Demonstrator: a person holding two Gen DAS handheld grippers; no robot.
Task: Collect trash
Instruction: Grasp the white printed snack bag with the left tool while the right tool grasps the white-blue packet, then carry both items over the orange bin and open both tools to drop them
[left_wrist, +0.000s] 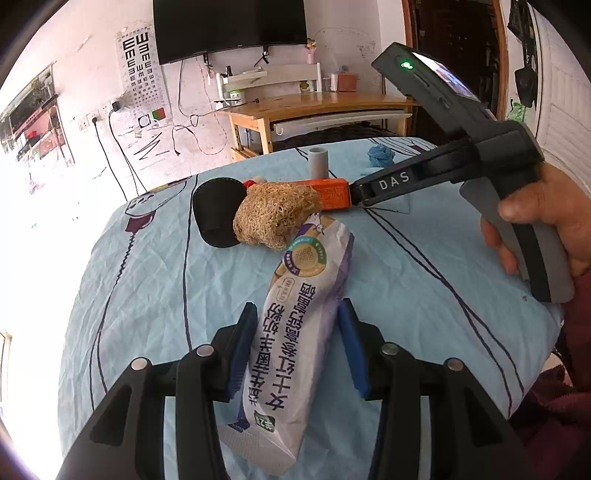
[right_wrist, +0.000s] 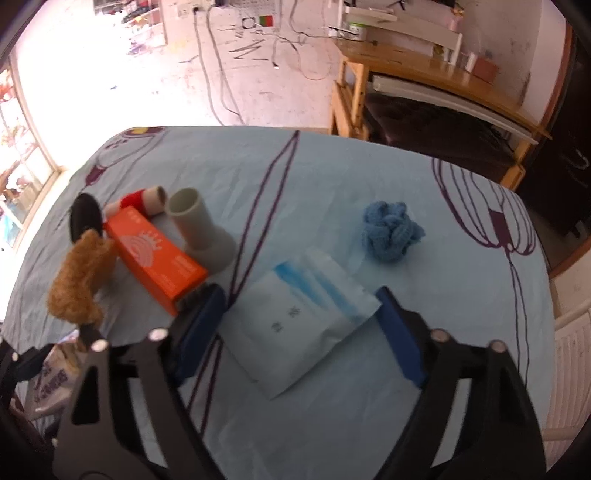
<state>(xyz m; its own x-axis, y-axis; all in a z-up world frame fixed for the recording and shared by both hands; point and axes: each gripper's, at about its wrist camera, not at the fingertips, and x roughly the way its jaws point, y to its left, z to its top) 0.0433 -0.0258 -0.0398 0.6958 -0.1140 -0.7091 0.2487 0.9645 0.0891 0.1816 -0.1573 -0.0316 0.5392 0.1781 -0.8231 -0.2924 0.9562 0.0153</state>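
Note:
My left gripper (left_wrist: 298, 306) is shut on a long white and purple powder sachet (left_wrist: 295, 332), whose far end rests against a tan fibrous scrubber (left_wrist: 273, 214). In the right wrist view, a flat white and blue packet (right_wrist: 303, 325) lies on the cloth between the blue pads of my right gripper (right_wrist: 301, 295). That gripper is open, with its pads just at the packet's edges and the packet undeformed. An orange box (right_wrist: 155, 254) lies just left of the right gripper's left finger. The sachet's end shows at the lower left (right_wrist: 51, 376).
On the light-blue tablecloth (left_wrist: 147, 295) also lie a grey pipe fitting (right_wrist: 203, 229), a black round lid (right_wrist: 85, 216), a cardboard tube with red wrap (right_wrist: 147, 199) and a blue yarn ball (right_wrist: 389, 232). A hand (left_wrist: 546, 206) holds the right gripper's handle. A wooden desk (right_wrist: 424, 70) stands behind.

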